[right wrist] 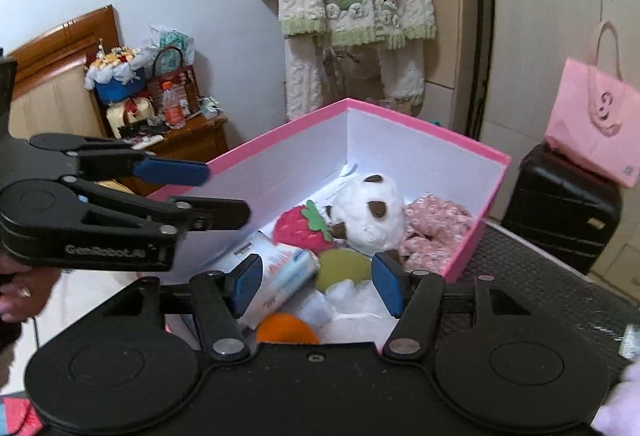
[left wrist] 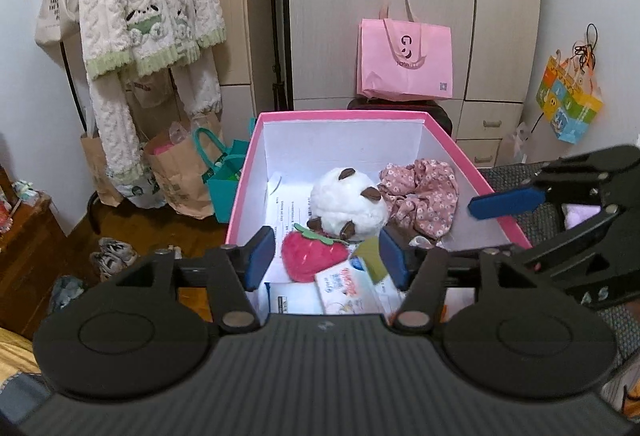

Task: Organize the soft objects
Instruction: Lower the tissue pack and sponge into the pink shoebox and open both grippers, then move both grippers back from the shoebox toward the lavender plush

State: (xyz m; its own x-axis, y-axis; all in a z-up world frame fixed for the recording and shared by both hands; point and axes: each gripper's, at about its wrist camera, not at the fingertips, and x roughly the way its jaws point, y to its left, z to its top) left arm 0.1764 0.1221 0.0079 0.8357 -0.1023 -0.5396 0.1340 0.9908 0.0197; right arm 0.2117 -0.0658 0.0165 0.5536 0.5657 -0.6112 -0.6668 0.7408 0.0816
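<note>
Box [left wrist: 248, 171] time: I'm looking down into the pink carton with the white lining, sitting on the dark worktop [right wrist: 532, 276], and both my claws are hovering at its near edge. My left claw [left wrist: 326, 260] is standing released, its blue pads apart with nothing pinched between them; under the gap I'm seeing the red strawberry plush [left wrist: 308, 256] and a tissue pack [left wrist: 348, 292] lying in the box. My right claw [right wrist: 316, 284] is hanging released too, jaws spread and gripping nothing, with a white wrapped pack [right wrist: 280, 276], a green pad [right wrist: 344, 268] and an orange piece [right wrist: 286, 330] lying beneath it. Further in, the white round plush with brown ears [left wrist: 348, 199] is resting just beyond the strawberry, touching it, and the pink floral cloth [left wrist: 424, 191] is bunching against the right wall, far corner. Each claw is showing up in the other's camera, coming in from the side over the box rim. Behind the box, a pink tote bag [left wrist: 406, 63] is hanging on the wardrobe.
</note>
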